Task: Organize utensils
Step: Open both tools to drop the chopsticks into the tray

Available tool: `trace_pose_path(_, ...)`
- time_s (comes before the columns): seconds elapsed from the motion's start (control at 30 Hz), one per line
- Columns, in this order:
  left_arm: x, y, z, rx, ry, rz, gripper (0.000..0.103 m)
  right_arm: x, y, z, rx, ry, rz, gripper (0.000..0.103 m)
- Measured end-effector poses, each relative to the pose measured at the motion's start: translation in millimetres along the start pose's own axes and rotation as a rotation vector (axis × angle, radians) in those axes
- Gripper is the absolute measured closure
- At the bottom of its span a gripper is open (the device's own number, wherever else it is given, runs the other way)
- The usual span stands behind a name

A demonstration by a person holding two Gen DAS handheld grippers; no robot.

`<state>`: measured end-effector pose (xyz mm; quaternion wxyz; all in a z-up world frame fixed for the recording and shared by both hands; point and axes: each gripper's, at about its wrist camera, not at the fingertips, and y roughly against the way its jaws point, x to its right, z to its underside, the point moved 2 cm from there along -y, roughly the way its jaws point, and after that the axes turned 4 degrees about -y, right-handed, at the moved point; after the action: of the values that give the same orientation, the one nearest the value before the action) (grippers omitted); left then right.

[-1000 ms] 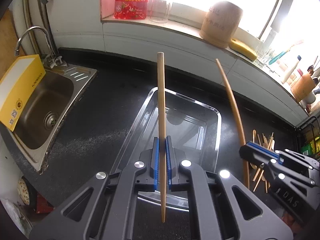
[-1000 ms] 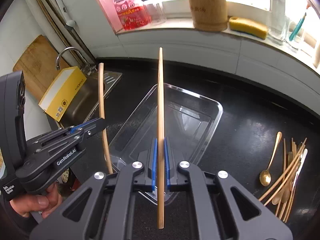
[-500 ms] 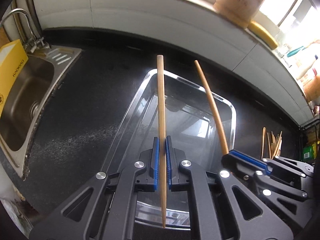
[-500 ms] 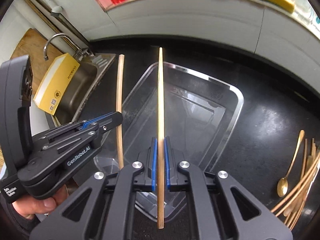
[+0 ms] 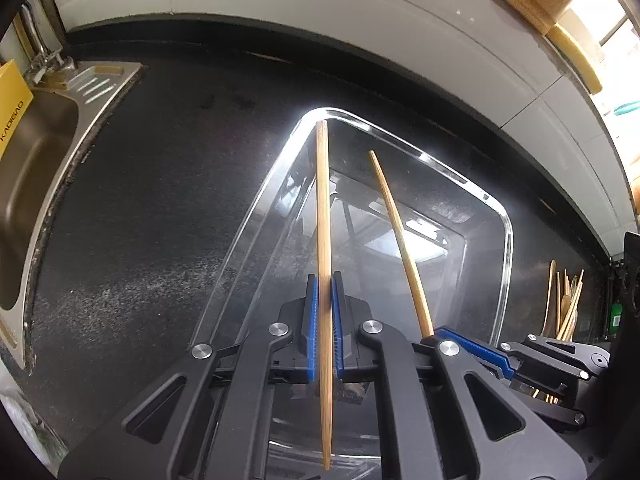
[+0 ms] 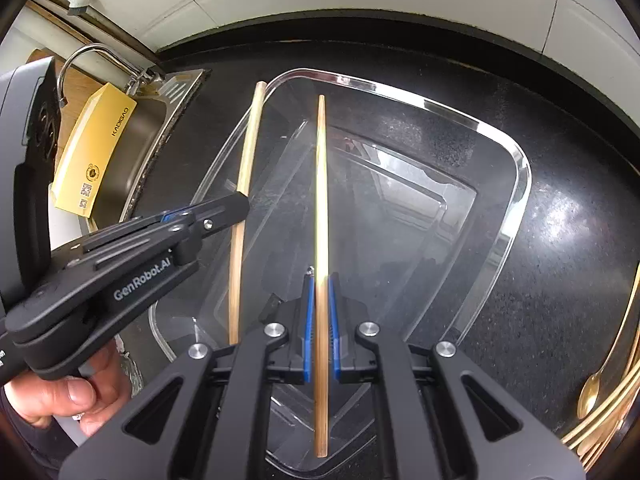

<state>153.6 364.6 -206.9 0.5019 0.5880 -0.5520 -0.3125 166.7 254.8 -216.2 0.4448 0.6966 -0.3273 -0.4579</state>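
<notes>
I have both claws pinched tight, each on one wooden chopstick: the left claw (image 5: pixel 325 336) grips its chopstick (image 5: pixel 323 216), the right claw (image 6: pixel 320 332) its own chopstick (image 6: pixel 321 200), both above the clear tray (image 6: pixel 516 184) on the black tabletop (image 5: pixel 140 200). The sink (image 5: pixel 36 152) lies left; the remaining utensils (image 6: pixel 600 396) at right are cut off.

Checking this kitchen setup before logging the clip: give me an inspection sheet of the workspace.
Surface: black speckled counter, dusty patch.
Job's things: clear tray empty; left chopstick, right chopstick above it; utensil pile at right.
Clutter: yellow box in sink.
Grippers: left gripper shut on left chopstick; right gripper shut on right chopstick.
Cables: nothing seen.
Surroundings: white tiled wall, faucet.
</notes>
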Motion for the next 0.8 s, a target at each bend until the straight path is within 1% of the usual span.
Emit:
trace_pose_path(0.23,1.1,-3.5,-2.7,-0.012,-0.006,0.012,0.097,1.8,-2.9,-5.0,0.005,-0.011,-0.012,0.095)
trace_pose_path(0.27,1.6,-1.8,-2.8,-0.010,-0.007,0.017,0.097,3.3,-0.8,-6.2,0.008,-0.014,-0.016,0.093)
trace_pose_path(0.3,0.5,0.1,-3.5,-0.009,-0.003,0.022,0.096,5.3,1.8,-8.0,0.007,-0.016,-0.003,0.069)
trace_pose_path(0.33,-1.0,2.3,-4.3,-0.006,0.005,0.030,0.093,9.8,6.0,-8.4,0.020,-0.015,0.009,0.045)
trace_pose_path(0.37,-3.2,6.6,-4.8,-0.004,0.007,0.027,0.082,13.2,13.3,-9.7,0.054,-0.014,0.024,0.014)
trace_pose_path(0.4,-6.2,12.1,-5.5,0.006,0.018,0.038,0.066,16.2,26.0,-9.7,0.121,0.003,0.063,0.013)
trace_pose_path(0.43,-9.1,18.6,-5.9,0.018,0.031,0.048,0.022,16.8,33.6,-9.2,0.145,0.025,0.067,0.013)
trace_pose_path(0.47,-13.1,30.0,-6.7,0.049,0.052,0.053,0.007,18.1,38.3,-8.6,0.151,0.036,0.068,0.013)
trace_pose_path(0.53,-16.0,47.0,-7.8,0.102,0.060,0.055,0.007,21.1,47.6,-6.0,0.172,0.045,0.075,0.013)
trace_pose_path(0.63,-20.8,68.1,-8.6,0.144,0.081,0.056,0.007,23.5,58.8,2.2,0.188,0.047,0.063,0.013)
trace_pose_path(0.73,-17.2,81.0,-6.0,0.167,0.075,0.042,0.007,20.3,73.9,11.8,0.219,0.056,0.069,0.013)
trace_pose_path(0.8,-11.6,90.7,-2.3,0.181,0.068,0.033,0.007,17.3,88.7,18.8,0.256,0.066,0.080,0.013)
